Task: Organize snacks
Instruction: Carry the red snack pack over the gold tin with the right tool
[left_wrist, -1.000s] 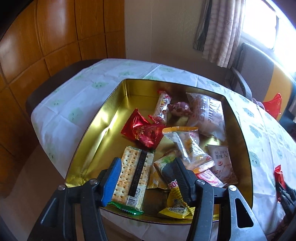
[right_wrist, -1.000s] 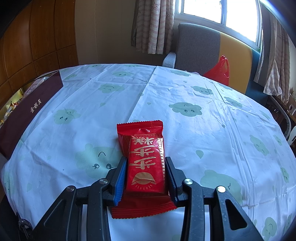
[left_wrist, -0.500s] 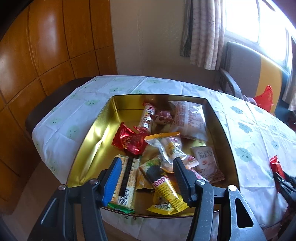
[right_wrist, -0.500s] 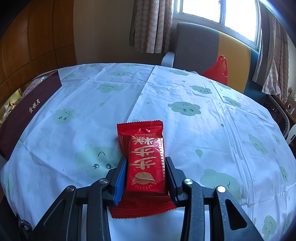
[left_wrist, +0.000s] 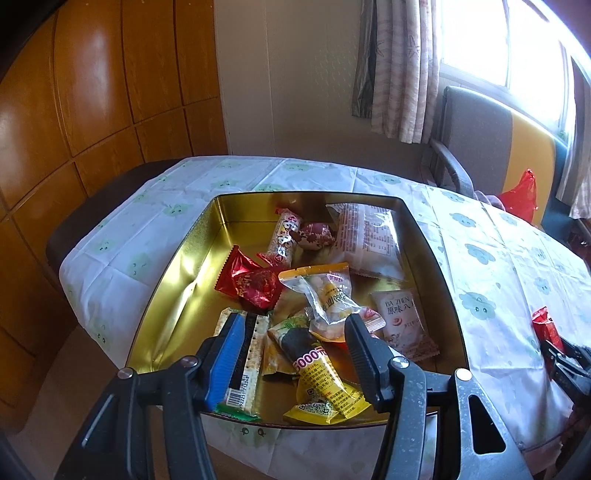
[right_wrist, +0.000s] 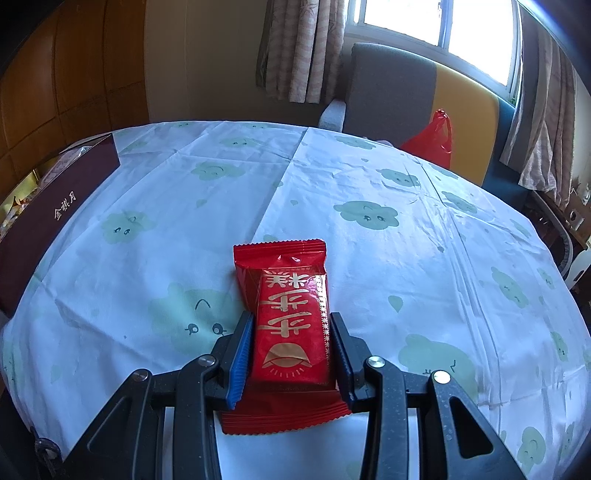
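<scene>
Gold tin (left_wrist: 177, 280): is being used as the landmark; it is resting on the desk (left_wrist: 122, 236) near its front edge, with mixed snacks already piled inside.
Left tool (left_wrist: 291, 354): is being held over the near end of the tin, jaws parted, nothing being pinched between them.
Cracker pack (left_wrist: 243, 365): is lying inside the tin beside the blue pad, its end overhanging the near rim.
Red packet (right_wrist: 291, 325): is being gripped by the right tool (right_wrist: 291, 350), well to the right of the tin, low over the cloth.
Risk, grip: only the packet's sides are being squeezed, so it could be buckled or slipped out during the carry.
Risk, tin: the near rim could be clipped by either tool, and the tin is being left close enough to the desk edge to be nudged off.
</scene>
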